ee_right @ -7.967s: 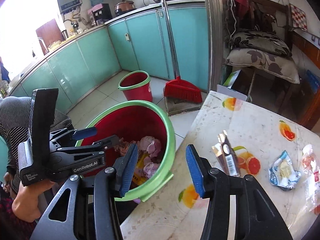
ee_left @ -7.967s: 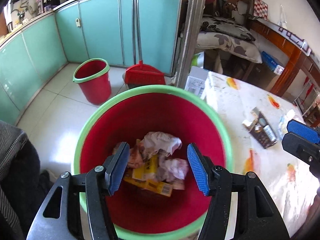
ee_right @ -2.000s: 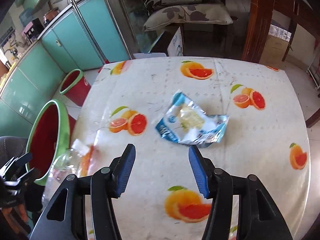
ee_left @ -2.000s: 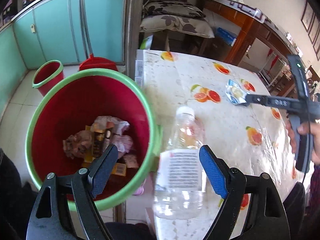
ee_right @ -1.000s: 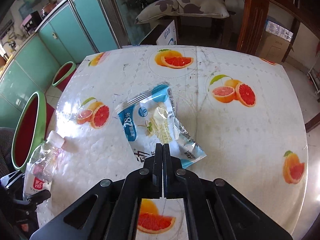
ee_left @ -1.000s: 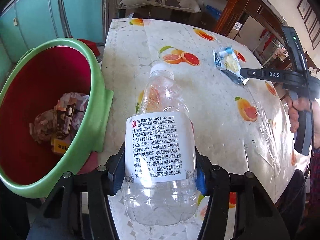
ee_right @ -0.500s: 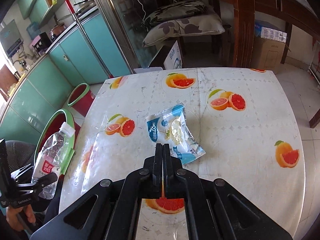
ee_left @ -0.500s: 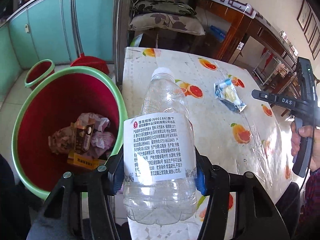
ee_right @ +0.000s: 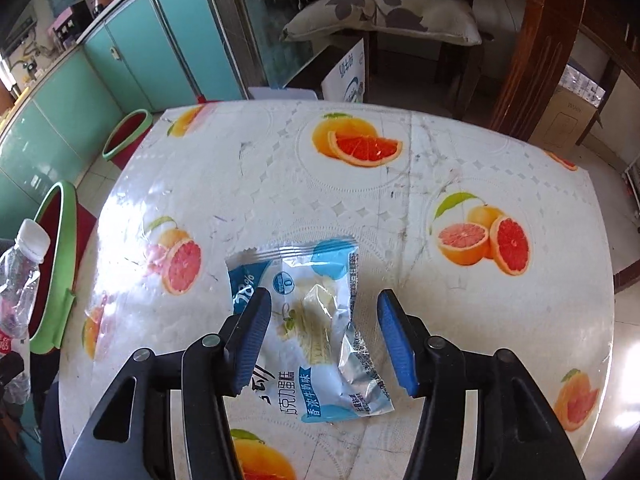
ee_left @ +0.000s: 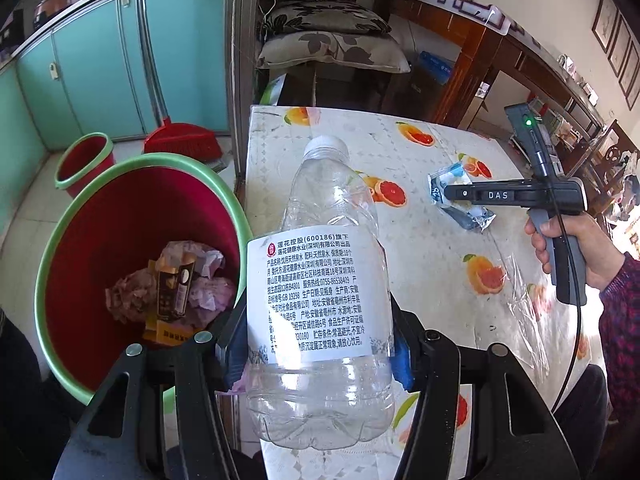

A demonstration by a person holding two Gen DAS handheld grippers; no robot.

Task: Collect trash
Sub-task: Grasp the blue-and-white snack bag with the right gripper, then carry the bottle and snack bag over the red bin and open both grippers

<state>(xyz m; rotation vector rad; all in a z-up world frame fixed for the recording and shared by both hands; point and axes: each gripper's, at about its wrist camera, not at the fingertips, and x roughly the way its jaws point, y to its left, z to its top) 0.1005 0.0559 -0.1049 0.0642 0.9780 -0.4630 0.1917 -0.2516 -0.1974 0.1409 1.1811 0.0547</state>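
My left gripper [ee_left: 316,350] is shut on an empty clear plastic bottle [ee_left: 320,280] with a white label, held upright beside the red bin with a green rim [ee_left: 72,216], which holds crumpled paper and boxes. My right gripper [ee_right: 324,340] is open, its blue pads either side of a blue and white snack wrapper [ee_right: 312,328] lying on the fruit-print table [ee_right: 400,208]. The wrapper [ee_left: 460,196] and right gripper [ee_left: 448,192] also show in the left wrist view. The bottle [ee_right: 20,280] and bin [ee_right: 56,264] show at the left edge of the right wrist view.
A smaller red bin [ee_left: 86,160] and a red broom [ee_left: 182,144] stand on the floor by teal cabinets [ee_left: 100,72]. A cushioned chair [ee_right: 384,12] and cardboard boxes [ee_right: 568,112] lie beyond the table's far edge.
My right gripper has opened and dropped low over the wrapper, which now lies between its pads. My left gripper still holds the bottle, shifted slightly toward the bin.
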